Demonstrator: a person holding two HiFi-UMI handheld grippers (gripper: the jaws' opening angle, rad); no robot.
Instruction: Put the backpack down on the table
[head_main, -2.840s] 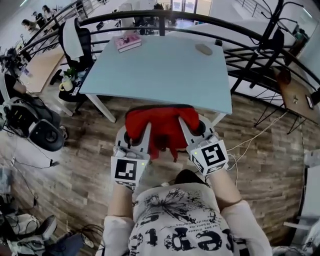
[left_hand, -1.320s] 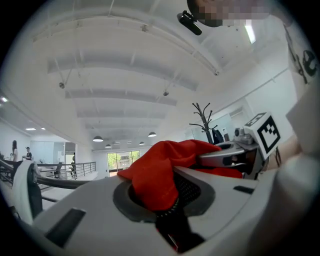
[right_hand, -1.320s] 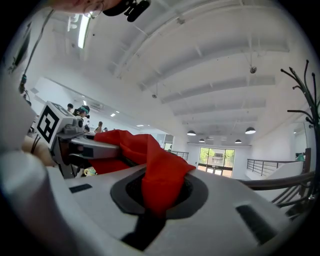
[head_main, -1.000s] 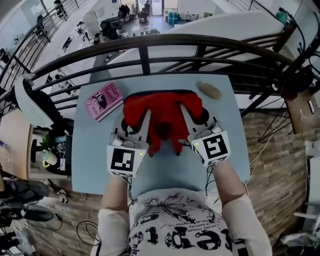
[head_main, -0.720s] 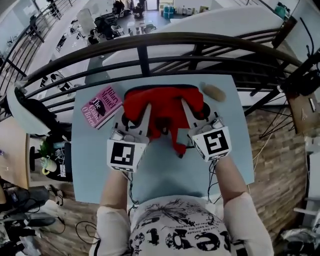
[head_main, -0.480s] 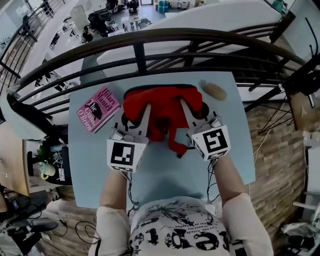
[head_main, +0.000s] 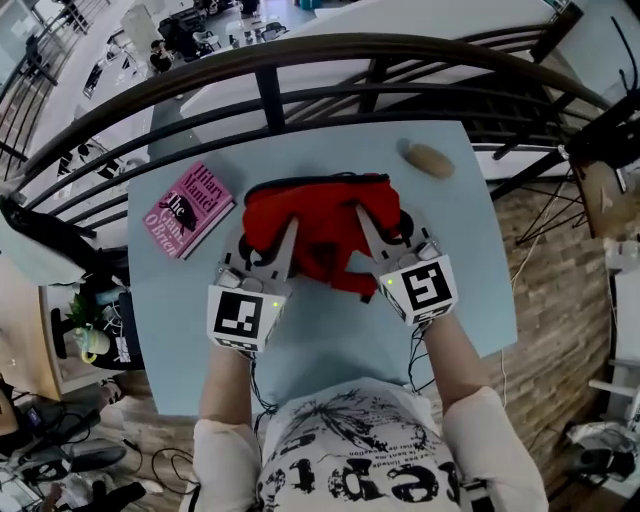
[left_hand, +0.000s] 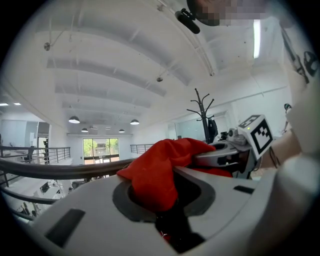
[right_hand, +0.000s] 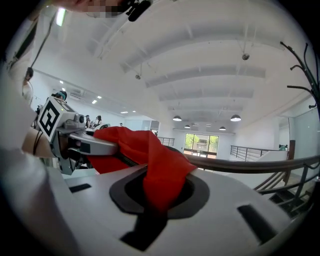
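Pale blue table (head_main: 330, 345) beside a black railing, head view alone shows pink book (head_main: 187, 210) at left, red backpack (head_main: 320, 225) crumpled, slumped over the tabletop's middle, gripper views show left gripper (head_main: 268, 245) and right gripper (head_main: 372, 232) each pinching its red cloth.

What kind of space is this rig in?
Likely an open-plan office, on a mezzanine: a curved black railing behind the table, workstations on the floor below, a coat stand.

Backpack (head_main: 320, 225) at middle of table (head_main: 330, 345). Book (head_main: 187, 208) on table, left of backpack. Oval object (head_main: 428, 160) near far right corner. Railing (head_main: 300, 60) behind table.
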